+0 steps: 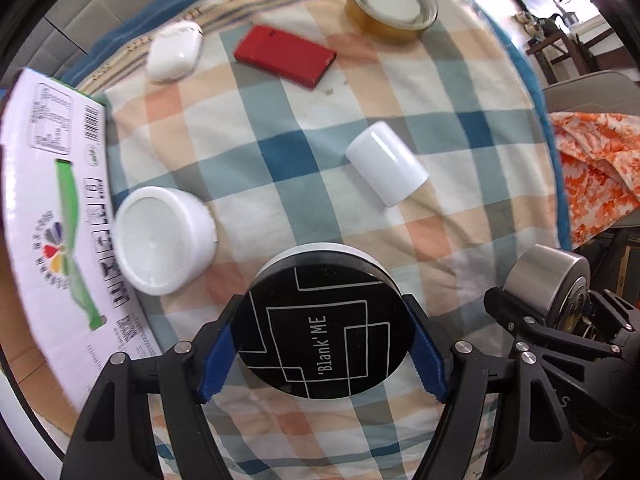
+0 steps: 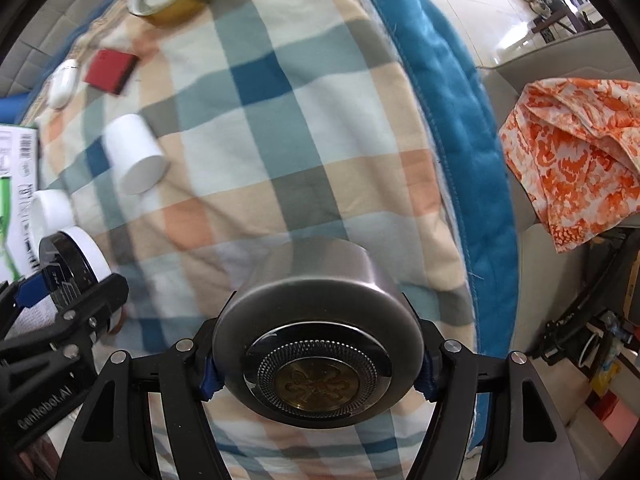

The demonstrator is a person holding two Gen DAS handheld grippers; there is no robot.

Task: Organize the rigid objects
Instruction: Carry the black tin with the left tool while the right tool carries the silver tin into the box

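With the left gripper point(image 1: 322, 354) clamped on the round black-lidded jar point(image 1: 320, 326) and the right gripper point(image 2: 318, 368) clamped on the round silver metal tin point(image 2: 316, 336), either smooth side could slip toward the white cylinder point(image 1: 386, 164) at one o'clock.

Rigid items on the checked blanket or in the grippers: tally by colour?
White: 3, jar, tube, case
Red: 1, box
Amber: 1, tape roll
Black: 1, tin in left gripper
Silver: 1, tin in right gripper
Total: 7
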